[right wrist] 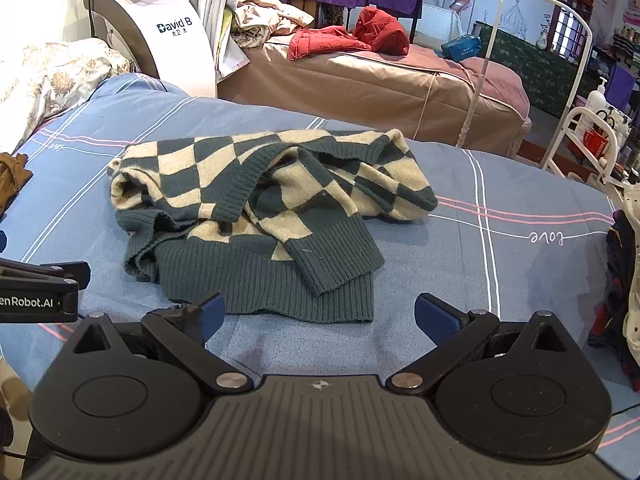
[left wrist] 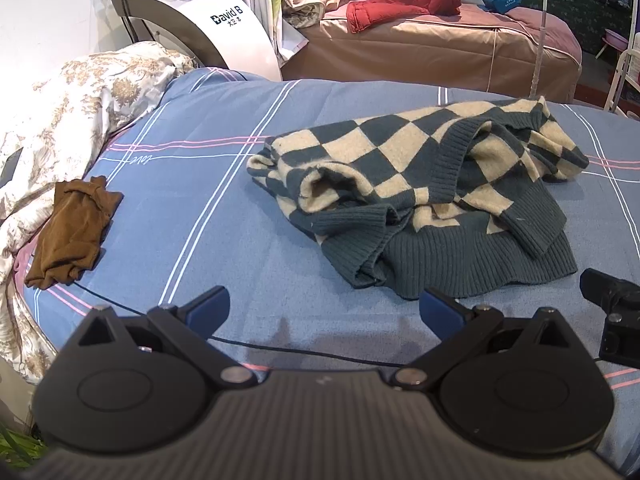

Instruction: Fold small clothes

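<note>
A crumpled knit sweater [left wrist: 420, 192] with a dark green and cream check lies on the blue bed sheet [left wrist: 200, 220]; it also shows in the right wrist view [right wrist: 260, 208]. A folded brown garment [left wrist: 72, 232] lies at the left of the bed. My left gripper [left wrist: 324, 312] is open and empty, just short of the sweater's ribbed hem, to its left. My right gripper [right wrist: 318, 318] is open and empty, right at the hem's near edge. Each gripper's body shows at the other view's edge.
A floral quilt [left wrist: 72, 112] is heaped at the bed's left. A white machine [left wrist: 208, 16] stands behind the bed. A second bed [right wrist: 360, 76] holds a red jacket [right wrist: 348, 36]. A white lamp stand [right wrist: 480, 72] and rack stand at the right. A thin black cable [left wrist: 280, 350] crosses the sheet.
</note>
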Motion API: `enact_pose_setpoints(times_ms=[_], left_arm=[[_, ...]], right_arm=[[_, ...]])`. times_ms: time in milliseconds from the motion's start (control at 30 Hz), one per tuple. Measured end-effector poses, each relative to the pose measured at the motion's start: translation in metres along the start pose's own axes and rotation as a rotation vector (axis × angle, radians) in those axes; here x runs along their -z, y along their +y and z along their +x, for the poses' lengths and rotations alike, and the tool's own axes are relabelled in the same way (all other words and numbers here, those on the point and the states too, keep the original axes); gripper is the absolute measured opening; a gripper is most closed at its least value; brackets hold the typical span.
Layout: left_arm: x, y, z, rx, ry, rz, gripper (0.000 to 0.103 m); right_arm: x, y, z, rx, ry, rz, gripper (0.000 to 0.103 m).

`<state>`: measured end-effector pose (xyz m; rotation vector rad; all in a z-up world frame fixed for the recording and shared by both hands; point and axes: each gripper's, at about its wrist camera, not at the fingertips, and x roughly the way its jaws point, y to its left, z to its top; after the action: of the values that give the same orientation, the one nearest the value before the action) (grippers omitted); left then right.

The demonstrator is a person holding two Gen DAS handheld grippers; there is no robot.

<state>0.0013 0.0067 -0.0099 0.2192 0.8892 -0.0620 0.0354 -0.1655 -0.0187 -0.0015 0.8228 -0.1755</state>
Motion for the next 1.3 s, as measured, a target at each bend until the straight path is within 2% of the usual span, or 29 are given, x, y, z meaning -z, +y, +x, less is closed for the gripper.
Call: enact_pose_setpoints(times_ms=[1300], left_arm=[[0.0039, -0.0073, 0.0041, 0.01, 0.012, 0.01, 0.103]], right_arm=[[0.0033, 0.0042, 0.0037, -0.005, 0.005, -0.002, 0.103]])
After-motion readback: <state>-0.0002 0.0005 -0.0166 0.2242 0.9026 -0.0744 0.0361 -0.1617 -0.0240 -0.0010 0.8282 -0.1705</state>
